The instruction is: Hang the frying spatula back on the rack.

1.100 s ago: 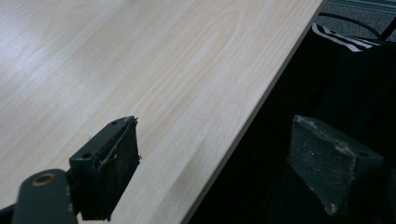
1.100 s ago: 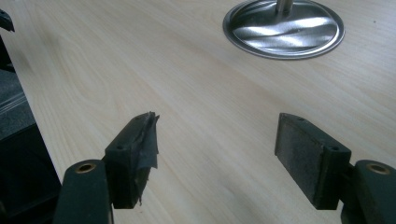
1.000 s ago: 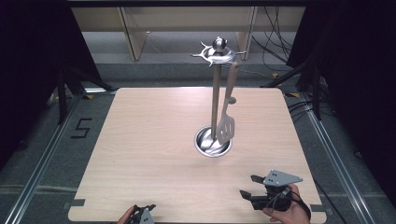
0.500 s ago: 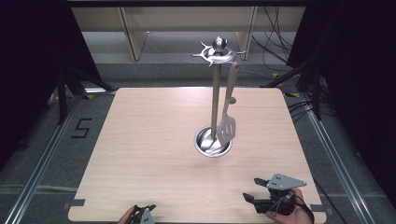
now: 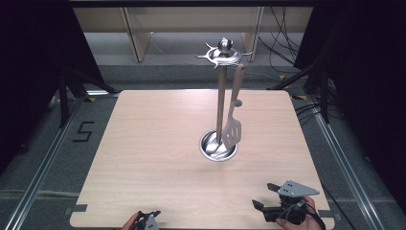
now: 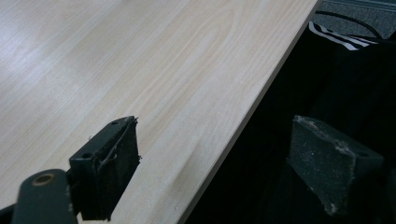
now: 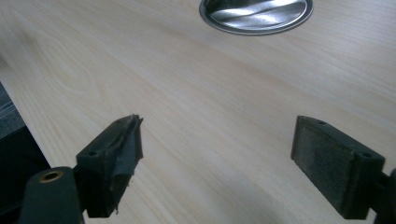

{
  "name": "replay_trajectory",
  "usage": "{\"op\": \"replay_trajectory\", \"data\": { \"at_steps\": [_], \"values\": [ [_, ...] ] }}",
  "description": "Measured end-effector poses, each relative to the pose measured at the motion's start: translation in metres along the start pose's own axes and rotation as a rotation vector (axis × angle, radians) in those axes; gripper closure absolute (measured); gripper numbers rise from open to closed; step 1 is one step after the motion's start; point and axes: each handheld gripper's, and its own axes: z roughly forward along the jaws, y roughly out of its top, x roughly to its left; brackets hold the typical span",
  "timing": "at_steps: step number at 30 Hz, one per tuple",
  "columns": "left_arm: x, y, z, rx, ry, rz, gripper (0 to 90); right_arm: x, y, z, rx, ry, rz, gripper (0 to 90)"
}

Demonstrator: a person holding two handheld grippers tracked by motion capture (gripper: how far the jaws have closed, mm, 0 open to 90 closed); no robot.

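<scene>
- While both are sitting at the light wooden table's (image 5: 158,143) near edge, the right gripper (image 5: 269,207) — jaws wide apart, holding nothing — is lying nearer the slotted grey spatula (image 5: 233,120), hanging upright on the steel utensil stand (image 5: 220,103) ahead.
- The left gripper (image 5: 146,220) — equally wide and bare — is pointing across the table's edge.

My left tool (image 6: 224,172) has jaws spread wide, nothing between them; one jaw over the pale wood tabletop (image 6: 140,65), the other past its edge over darkness.
</scene>
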Motion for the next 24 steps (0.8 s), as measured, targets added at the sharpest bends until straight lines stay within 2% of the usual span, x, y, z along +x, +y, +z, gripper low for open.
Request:
{"op": "replay_trajectory", "data": {
  "at_steps": [2, 3, 5, 6, 7, 9, 10, 11, 12, 13, 15, 16, 17, 18, 21, 22, 23, 24],
  "values": [
    [0.0, 0.0, 0.0, 0.002, -0.01, -0.001, 15.5, 0.0, -0.001, -0.001, 0.004, -0.009, 0.013, 15.9],
    [0.0, 0.0, 0.0, 0.002, -0.001, -0.004, 15.5, 0.002, -0.003, -0.002, 0.012, -0.008, 0.03, 16.0],
    [0.001, 0.0, 0.0, 0.008, 0.01, 0.009, 15.5, 0.001, -0.004, -0.002, 0.011, -0.008, -0.002, 16.0],
    [0.001, 0.0, 0.0, 0.004, 0.006, 0.002, 15.5, 0.001, -0.004, -0.002, 0.011, -0.008, -0.002, 16.0],
    [0.001, -0.001, 0.0, 0.003, 0.006, 0.0, 15.5, 0.004, -0.005, -0.004, 0.025, -0.004, 0.021, 16.0],
    [0.001, -0.001, 0.0, 0.004, 0.007, 0.001, 15.5, 0.005, -0.006, -0.004, 0.027, 0.001, 0.006, 16.0],
    [0.001, 0.0, 0.0, 0.004, 0.007, 0.002, 15.5, 0.004, -0.006, -0.002, 0.021, 0.008, -0.024, 16.0],
    [0.001, 0.0, 0.0, 0.004, 0.006, 0.002, 15.5, 0.005, -0.007, -0.003, 0.027, -0.002, -0.02, 16.0],
    [0.0, -0.001, 0.0, 0.011, 0.0, -0.014, 15.5, 0.009, -0.008, -0.003, 0.034, 0.005, 0.002, 16.0],
    [0.001, -0.001, 0.0, 0.004, 0.007, 0.003, 15.5, 0.009, -0.008, -0.003, 0.034, 0.005, 0.002, 16.0],
    [0.001, -0.001, 0.0, 0.005, 0.006, 0.0, 15.5, 0.009, -0.009, -0.004, 0.041, 0.007, 0.0, 16.0],
    [0.001, -0.001, 0.0, 0.005, 0.007, 0.001, 15.5, 0.007, -0.009, -0.004, 0.028, -0.002, -0.033, 16.0],
    [0.001, -0.001, 0.0, 0.004, 0.008, 0.0, 15.5, 0.008, -0.01, -0.004, 0.032, 0.017, -0.017, 16.0],
    [0.001, -0.001, 0.0, 0.003, 0.007, 0.0, 15.5, 0.009, -0.01, -0.005, 0.025, -0.006, -0.032, 16.0],
    [0.001, -0.001, 0.0, 0.004, 0.008, 0.001, 15.5, 0.009, -0.012, -0.007, 0.036, 0.001, -0.026, 16.0],
    [0.001, -0.001, 0.0, 0.005, 0.008, 0.003, 15.5, 0.012, -0.012, -0.008, 0.052, 0.001, 0.011, 16.0],
    [0.001, -0.001, 0.0, 0.005, 0.008, 0.003, 15.5, 0.008, -0.013, -0.006, 0.036, -0.004, -0.031, 16.0],
    [0.001, 0.0, 0.0, 0.005, 0.008, 0.002, 15.5, 0.008, -0.013, -0.006, 0.035, 0.002, -0.022, 16.0]
  ]
}}
